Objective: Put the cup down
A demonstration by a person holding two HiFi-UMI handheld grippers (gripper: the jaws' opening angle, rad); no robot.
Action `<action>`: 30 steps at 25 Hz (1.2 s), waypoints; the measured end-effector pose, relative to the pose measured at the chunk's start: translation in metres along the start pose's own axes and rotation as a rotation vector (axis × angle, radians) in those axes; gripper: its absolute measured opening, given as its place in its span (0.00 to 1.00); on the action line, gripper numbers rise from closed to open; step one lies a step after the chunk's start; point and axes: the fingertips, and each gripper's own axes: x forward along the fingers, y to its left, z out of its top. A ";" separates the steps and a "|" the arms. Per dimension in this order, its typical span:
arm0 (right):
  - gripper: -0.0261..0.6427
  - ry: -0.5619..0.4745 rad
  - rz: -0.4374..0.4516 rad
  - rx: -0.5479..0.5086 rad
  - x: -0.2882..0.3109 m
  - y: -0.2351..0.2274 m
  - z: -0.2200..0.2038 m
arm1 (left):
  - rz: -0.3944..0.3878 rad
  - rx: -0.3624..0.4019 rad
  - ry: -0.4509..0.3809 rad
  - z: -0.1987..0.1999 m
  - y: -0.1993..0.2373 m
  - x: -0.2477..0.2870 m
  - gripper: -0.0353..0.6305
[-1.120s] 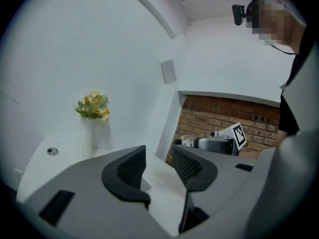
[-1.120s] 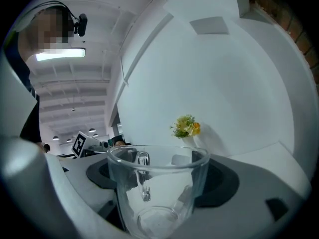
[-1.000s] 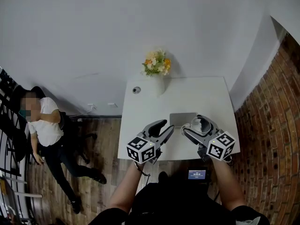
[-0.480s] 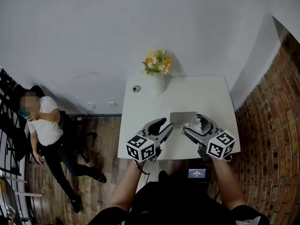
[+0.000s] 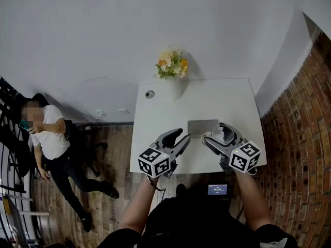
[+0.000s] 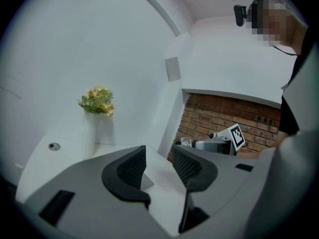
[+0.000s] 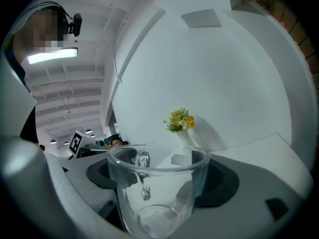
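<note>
A clear glass cup (image 7: 159,188) with a handle stands upright between the jaws of my right gripper (image 7: 162,176), whose dark pads press its sides. In the head view the cup (image 5: 221,134) and right gripper (image 5: 221,138) hang over the near right part of the white table (image 5: 217,99), beside a grey square mat (image 5: 201,127). My left gripper (image 5: 181,137) is over the table's near edge, jaws apart with nothing between them. In its own view the left gripper (image 6: 158,166) shows an empty gap.
A white vase of flowers (image 5: 172,71) stands at the table's far edge, and a small round fitting (image 5: 150,94) sits at its far left corner. A brick wall (image 5: 302,159) runs on the right. A person (image 5: 49,138) stands on the wood floor at left.
Both grippers have drifted slightly, the right one a little to the right with the cup. The grip on the cup is unchanged.
</note>
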 end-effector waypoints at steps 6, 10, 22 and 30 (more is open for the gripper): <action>0.69 0.060 -0.060 -0.004 0.018 -0.045 -0.028 | 0.007 -0.038 0.019 -0.010 0.014 0.008 0.31; 0.68 0.113 -0.069 -0.014 0.047 -0.068 -0.061 | 0.034 -0.071 0.046 -0.021 0.023 0.006 0.30; 0.69 0.195 -0.032 -0.121 0.154 -0.107 -0.120 | 0.096 -0.116 0.050 -0.024 0.058 0.019 0.30; 0.68 0.196 -0.016 -0.172 0.181 -0.110 -0.130 | 0.153 -0.144 0.036 -0.020 0.078 0.005 0.29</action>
